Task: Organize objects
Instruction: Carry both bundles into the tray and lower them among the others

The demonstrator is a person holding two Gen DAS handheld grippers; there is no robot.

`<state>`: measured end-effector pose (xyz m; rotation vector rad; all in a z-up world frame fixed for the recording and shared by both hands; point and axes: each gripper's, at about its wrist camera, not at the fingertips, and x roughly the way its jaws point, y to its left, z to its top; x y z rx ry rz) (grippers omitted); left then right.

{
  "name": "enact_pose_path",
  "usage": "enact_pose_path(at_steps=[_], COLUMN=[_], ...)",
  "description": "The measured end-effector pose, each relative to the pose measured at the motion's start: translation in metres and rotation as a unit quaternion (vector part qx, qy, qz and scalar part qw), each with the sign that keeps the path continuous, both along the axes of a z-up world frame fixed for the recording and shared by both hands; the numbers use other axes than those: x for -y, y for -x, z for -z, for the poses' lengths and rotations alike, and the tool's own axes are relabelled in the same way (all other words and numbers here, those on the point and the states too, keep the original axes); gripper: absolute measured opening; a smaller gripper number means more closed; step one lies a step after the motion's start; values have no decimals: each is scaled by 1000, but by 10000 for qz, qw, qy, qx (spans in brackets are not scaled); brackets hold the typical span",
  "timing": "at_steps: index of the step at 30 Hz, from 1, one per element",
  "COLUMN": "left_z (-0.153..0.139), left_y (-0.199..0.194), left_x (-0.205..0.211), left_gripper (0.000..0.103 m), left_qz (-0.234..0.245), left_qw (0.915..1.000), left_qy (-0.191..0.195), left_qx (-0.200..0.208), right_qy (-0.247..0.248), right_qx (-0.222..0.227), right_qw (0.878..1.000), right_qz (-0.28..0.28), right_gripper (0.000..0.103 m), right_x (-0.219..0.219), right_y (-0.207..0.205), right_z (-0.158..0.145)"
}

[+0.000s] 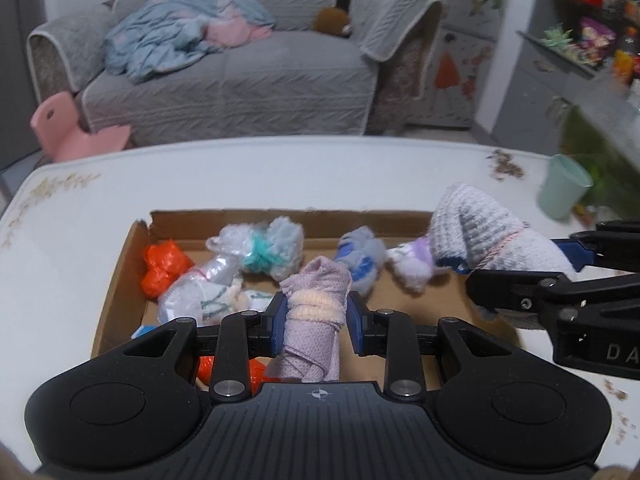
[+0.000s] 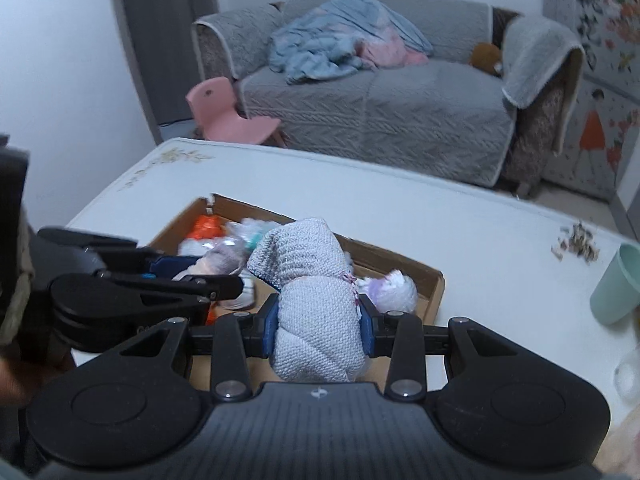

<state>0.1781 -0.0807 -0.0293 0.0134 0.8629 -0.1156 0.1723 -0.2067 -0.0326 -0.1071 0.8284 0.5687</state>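
Observation:
My left gripper [image 1: 318, 316] is shut on a rolled lilac cloth bundle [image 1: 316, 344] tied with a pale band, held over the near part of a shallow cardboard box [image 1: 128, 256]. My right gripper [image 2: 318, 320] is shut on a rolled white knit bundle [image 2: 316, 312] tied with pink thread, over the box's right end; it shows at the right of the left wrist view [image 1: 476, 224]. The box [image 2: 434, 280] holds several tied bundles: orange [image 1: 162, 266], clear plastic with teal [image 1: 256, 252], blue-grey [image 1: 360, 256], white-lilac [image 1: 412, 264].
The box sits on a white table [image 1: 240, 176]. A mint green cup [image 1: 562, 190] stands at the table's right [image 2: 616, 284], with crumbs [image 1: 506, 166] beside it. Beyond the table are a grey sofa [image 1: 240, 80] and a pink chair [image 1: 76, 134].

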Motion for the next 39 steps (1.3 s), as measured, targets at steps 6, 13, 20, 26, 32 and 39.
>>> enact_pose_path(at_steps=[6,13,20,26,32,39], left_z=[22,36,41,48,55,58], left_y=[-14,-23,-30,-37,-45,-50], left_x=[7,14,17,19,21,21], left_gripper=[37,37,37,37,37,37], left_qz=[-176,-152,-91,48,293,700], left_qw=[9995,9991,9989,9986,9974,9945], left_qy=[-123,-211,-293,-376,-553,-756], left_qx=[-229,-320,-341,-362,-360,-192], right_qy=[94,134,188,252,304,300], right_qx=[-110,-236,-320,-369,-471,-443], right_qw=[9998,9995,9991,9988,9982,9985], right_qz=[106,167,214,204,205,134], right_gripper=[35,35,35,35,35,35], right_x=[-1,-2,-2,-2,-1,-5], right_y=[-4,-7,-14,-21,-30,-37], right_z=[15,22,27,35,45,49])
